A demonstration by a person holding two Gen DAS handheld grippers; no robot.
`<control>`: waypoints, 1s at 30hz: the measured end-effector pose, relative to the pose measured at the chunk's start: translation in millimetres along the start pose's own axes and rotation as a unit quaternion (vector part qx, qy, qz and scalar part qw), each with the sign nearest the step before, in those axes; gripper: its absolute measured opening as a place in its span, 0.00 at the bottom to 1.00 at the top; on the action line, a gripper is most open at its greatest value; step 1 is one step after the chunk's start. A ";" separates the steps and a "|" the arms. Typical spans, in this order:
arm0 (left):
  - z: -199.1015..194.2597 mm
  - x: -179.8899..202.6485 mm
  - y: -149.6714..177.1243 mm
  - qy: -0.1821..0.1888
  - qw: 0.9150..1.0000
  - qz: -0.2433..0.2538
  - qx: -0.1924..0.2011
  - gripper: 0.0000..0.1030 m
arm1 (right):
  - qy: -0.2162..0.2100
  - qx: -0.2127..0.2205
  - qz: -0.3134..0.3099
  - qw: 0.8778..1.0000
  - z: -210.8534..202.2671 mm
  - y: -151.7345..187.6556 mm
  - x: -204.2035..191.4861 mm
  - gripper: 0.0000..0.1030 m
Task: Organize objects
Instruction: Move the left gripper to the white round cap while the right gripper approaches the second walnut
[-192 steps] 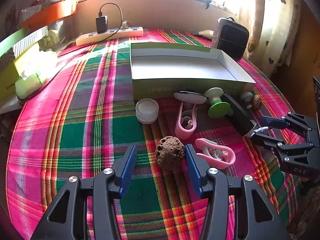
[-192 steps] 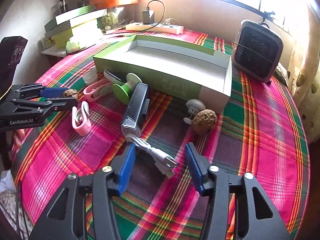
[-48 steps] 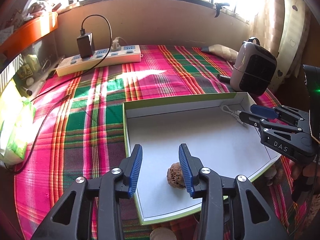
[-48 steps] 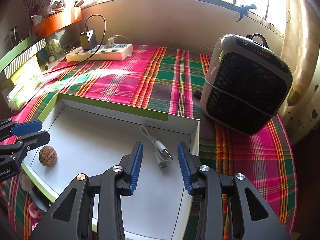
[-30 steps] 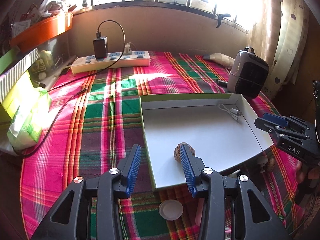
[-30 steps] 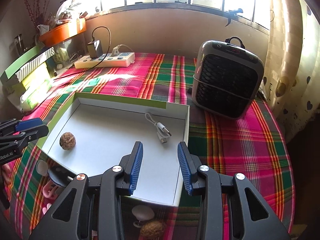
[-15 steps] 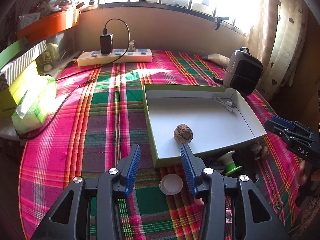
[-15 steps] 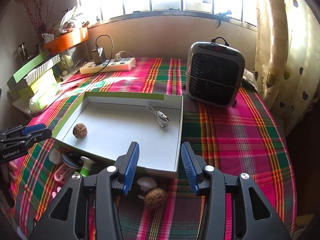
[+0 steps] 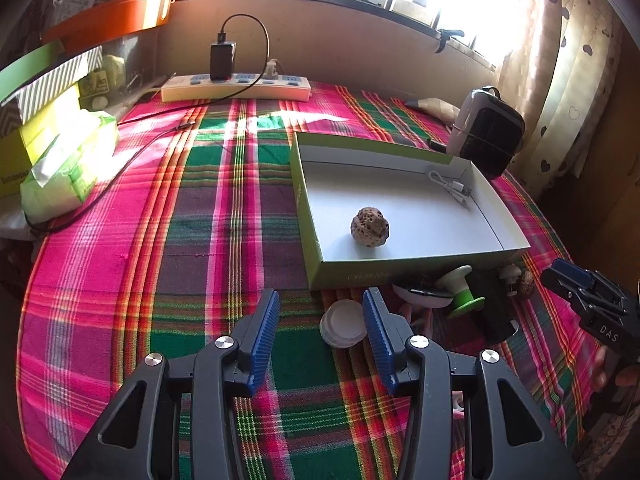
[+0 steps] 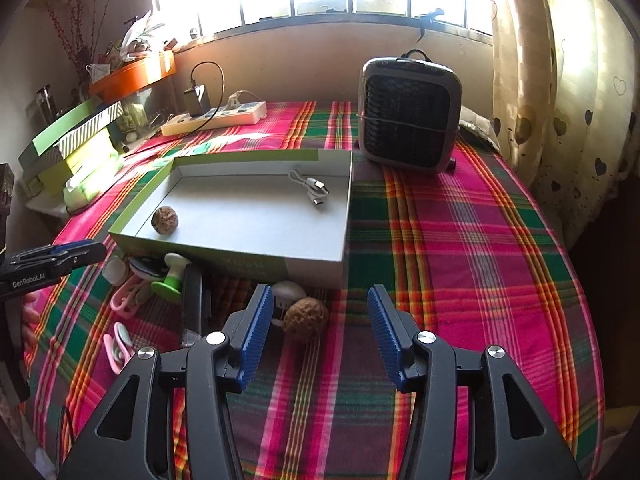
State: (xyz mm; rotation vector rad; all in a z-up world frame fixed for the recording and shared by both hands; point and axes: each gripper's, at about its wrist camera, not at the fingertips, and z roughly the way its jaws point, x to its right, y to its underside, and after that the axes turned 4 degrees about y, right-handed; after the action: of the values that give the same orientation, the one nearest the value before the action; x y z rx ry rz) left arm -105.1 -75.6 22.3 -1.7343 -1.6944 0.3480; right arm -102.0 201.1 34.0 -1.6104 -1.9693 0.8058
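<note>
A shallow green-walled box [image 9: 344, 278] [image 10: 312, 266] lies on the plaid cloth. Inside it rest a brown walnut [image 9: 370, 227] [image 10: 164, 220] and a white cable [image 9: 450, 188] [image 10: 314, 190]. My left gripper [image 9: 320, 322] hovers in front of the box, jaws opening and empty; a white lid [image 9: 343, 329] lies just beyond its right finger. My right gripper [image 10: 320, 318] is likewise opening and empty, with a second walnut [image 10: 306, 319] on the cloth between and just beyond its fingertips, untouched. A green-and-white spool [image 9: 460, 290] [image 10: 172, 276], pink clips [image 10: 120, 338] and a black bar [image 10: 192, 304] lie along the box front.
A black-and-grey fan heater [image 10: 410, 114] [image 9: 486, 132] stands behind the box at the right. A white power strip [image 9: 236, 88] with a charger lies at the back. Green boxes and a tissue pack [image 9: 64, 168] crowd the left edge. A curtain [image 10: 560, 80] hangs at right.
Both grippers have pulled back from over the box toward the table's near edge, and their jaws have widened. The loose items in front of the box have come into view.
</note>
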 end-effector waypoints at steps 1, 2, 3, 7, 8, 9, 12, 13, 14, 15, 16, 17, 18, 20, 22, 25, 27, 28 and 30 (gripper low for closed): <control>0.6 -1.0 1.7 -0.001 1.000 -0.002 -0.002 0.41 | -0.003 -0.004 0.002 1.000 1.4 3.0 0.5 0.49; 1.6 -1.6 3.0 0.000 1.000 -0.003 -0.004 0.41 | -0.006 -0.007 0.003 1.000 3.1 4.9 0.8 0.49; 2.8 -1.6 3.9 0.000 1.000 -0.003 -0.007 0.41 | -0.009 -0.009 0.004 1.000 4.9 6.4 0.4 0.49; 7.2 0.8 6.6 0.009 1.000 -0.001 -0.016 0.42 | -0.012 -0.018 0.000 1.000 12.3 9.0 -2.0 0.49; 8.5 1.8 7.1 0.010 1.000 0.000 -0.017 0.42 | -0.012 -0.021 -0.001 1.000 14.6 9.2 -2.0 0.49; 10.4 2.3 7.6 0.012 1.000 0.000 -0.020 0.43 | -0.010 -0.024 0.000 1.000 17.1 9.4 -2.0 0.49; 13.9 3.4 9.0 0.022 0.999 -0.001 -0.024 0.44 | -0.007 -0.032 -0.003 0.999 22.9 10.4 -2.0 0.49; 14.2 4.1 9.0 0.022 0.999 0.000 -0.025 0.44 | -0.005 -0.032 -0.005 0.999 23.4 10.5 -2.3 0.49; 14.0 5.0 9.0 0.021 0.999 0.002 -0.025 0.44 | -0.005 -0.034 -0.008 0.999 24.2 10.8 -2.5 0.49; 14.2 5.8 8.7 0.020 0.999 0.005 -0.025 0.44 | -0.007 -0.036 -0.009 0.999 25.1 10.9 -2.6 0.50; 15.0 6.1 8.5 0.021 0.999 0.006 -0.026 0.44 | -0.008 -0.037 -0.010 0.999 26.3 10.8 -2.9 0.50; 15.9 6.1 8.2 0.023 0.999 0.006 -0.027 0.44 | -0.008 -0.038 -0.010 0.999 27.3 10.6 -3.1 0.49; 17.3 6.5 7.9 0.025 0.999 0.006 -0.029 0.45 | -0.008 -0.040 -0.010 0.999 28.3 10.4 -3.3 0.49; 18.8 8.5 7.6 0.022 0.999 0.009 -0.030 0.45 | -0.013 -0.041 -0.008 0.999 29.6 9.8 -3.1 0.50; 20.3 11.0 7.4 0.017 0.999 0.016 -0.030 0.45 | -0.012 -0.042 -0.011 0.999 30.3 9.3 -4.0 0.50; 21.7 11.7 5.8 0.014 0.999 0.019 -0.030 0.45 | -0.012 -0.042 -0.013 0.999 31.1 8.5 -4.5 0.49; 21.7 11.2 5.6 0.015 0.999 0.016 -0.029 0.45 | -0.011 -0.042 -0.013 0.999 31.9 8.1 -4.8 0.49; 21.6 11.2 5.9 0.014 0.999 0.017 -0.029 0.45 | -0.012 -0.043 -0.014 0.999 32.3 7.7 -5.0 0.50; 21.6 13.6 7.1 0.007 0.999 0.025 -0.030 0.45 | -0.012 -0.043 -0.015 0.999 32.9 7.2 -5.4 0.50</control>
State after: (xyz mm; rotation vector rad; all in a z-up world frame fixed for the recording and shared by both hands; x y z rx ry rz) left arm -111.4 -56.0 5.5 -1.8209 -1.6687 0.3098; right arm -118.2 192.0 5.4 -1.6215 -2.0674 0.7413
